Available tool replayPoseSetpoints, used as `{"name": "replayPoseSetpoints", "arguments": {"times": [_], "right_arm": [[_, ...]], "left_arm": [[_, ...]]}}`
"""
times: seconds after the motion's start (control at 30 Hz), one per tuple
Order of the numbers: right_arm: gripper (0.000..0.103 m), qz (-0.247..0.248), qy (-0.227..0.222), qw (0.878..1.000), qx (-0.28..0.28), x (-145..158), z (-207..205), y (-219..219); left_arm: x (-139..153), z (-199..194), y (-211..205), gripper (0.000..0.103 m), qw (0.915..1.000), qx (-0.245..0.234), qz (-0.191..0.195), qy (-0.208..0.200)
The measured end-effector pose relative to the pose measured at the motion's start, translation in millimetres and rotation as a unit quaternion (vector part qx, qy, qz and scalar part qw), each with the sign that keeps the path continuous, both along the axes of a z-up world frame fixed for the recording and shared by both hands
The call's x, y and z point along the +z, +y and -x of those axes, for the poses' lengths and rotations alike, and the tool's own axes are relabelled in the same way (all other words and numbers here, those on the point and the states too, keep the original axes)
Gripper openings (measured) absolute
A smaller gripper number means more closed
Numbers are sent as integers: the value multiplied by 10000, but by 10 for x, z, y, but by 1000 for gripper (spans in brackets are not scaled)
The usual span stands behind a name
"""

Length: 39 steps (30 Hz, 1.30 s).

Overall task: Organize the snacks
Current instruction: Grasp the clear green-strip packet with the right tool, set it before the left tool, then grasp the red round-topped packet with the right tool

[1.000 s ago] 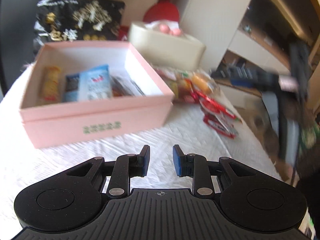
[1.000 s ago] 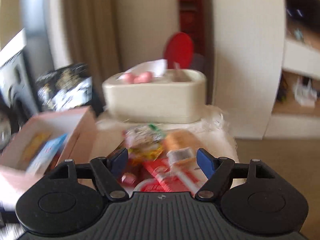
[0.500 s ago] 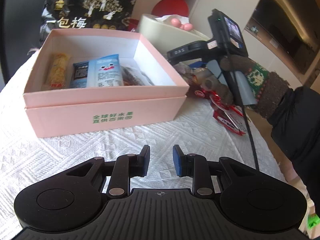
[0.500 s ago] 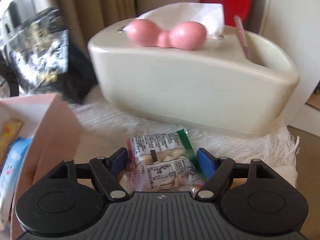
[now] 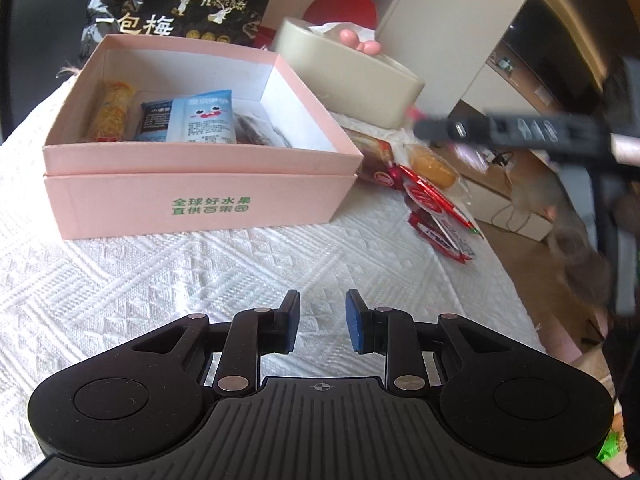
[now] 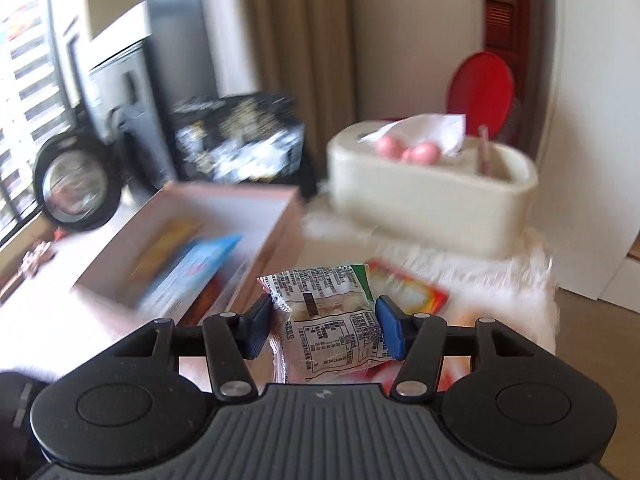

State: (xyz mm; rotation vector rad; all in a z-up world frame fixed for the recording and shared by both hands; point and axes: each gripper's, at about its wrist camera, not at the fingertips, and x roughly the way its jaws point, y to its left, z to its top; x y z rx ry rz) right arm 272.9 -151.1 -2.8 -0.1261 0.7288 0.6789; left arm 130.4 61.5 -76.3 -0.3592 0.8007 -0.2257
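A pink box [image 5: 208, 196] stands open on the white cloth and holds a yellow bar, a blue packet [image 5: 200, 120] and a dark packet. It also shows in the right wrist view [image 6: 276, 232], blurred. My right gripper [image 6: 324, 326] is shut on a clear snack packet [image 6: 332, 328] with a green edge and holds it above the table, right of the box. My left gripper [image 5: 322, 326] hovers low over the cloth in front of the box, fingers slightly apart, empty. Loose snacks [image 5: 432, 200] lie right of the box.
A cream tissue holder [image 5: 352, 80] stands behind the loose snacks; it also shows in the right wrist view [image 6: 432, 200]. A black snack bag [image 5: 180, 4] stands behind the box. The table's right edge drops off near the red packets [image 5: 440, 232].
My right gripper has closed on the clear packet and lifted it up and back from the pile. The left gripper has stayed in place.
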Motion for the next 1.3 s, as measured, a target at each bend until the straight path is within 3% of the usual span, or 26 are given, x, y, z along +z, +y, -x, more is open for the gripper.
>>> {"name": "replayPoseSetpoints", "arguments": {"times": [0.17,0.2,0.37,0.57,0.7,0.77,0.8,0.87,0.9,1.1,1.3], "right_arm": [[57,-145,199,9979,606,-174,649,-30],[61,-172,199,9972,704,-224,748,-2],[67,-325,238,9963,763,-319,950,37],[73,-113,-244,9991,-338,-378,698,-243],[73,180,-44,9931,-1154,-599,403,-383],[63,128,301,9900,-1375,-735,297,-474],[50,47,455,9894,-1381,-780,284,-517],[36,22,364,9890,-1435,-799,366,-579],[22,55,345,9892,-1425,-798,406,-599],[23,-59,502,9904,-1283,-860,795,-775],[23,-159,439,9920,-1174,-860,1174,-918]], "left_arm": [[69,82,10,28,9998,188,22,-48],[82,98,29,28,9996,266,19,-46],[150,206,112,28,9985,542,-61,-55],[136,217,45,28,9988,469,-142,-48],[159,184,-161,28,9995,64,-280,-147],[176,150,-253,28,9989,-169,-356,-244],[179,112,-295,28,9983,-287,-393,-307],[171,-12,-371,28,9966,-465,-503,-460],[158,-97,-405,28,9958,-510,-558,-511],[-34,-524,-453,28,9972,-645,-266,-255],[-103,-392,-459,29,9958,-913,-67,-85]]}}
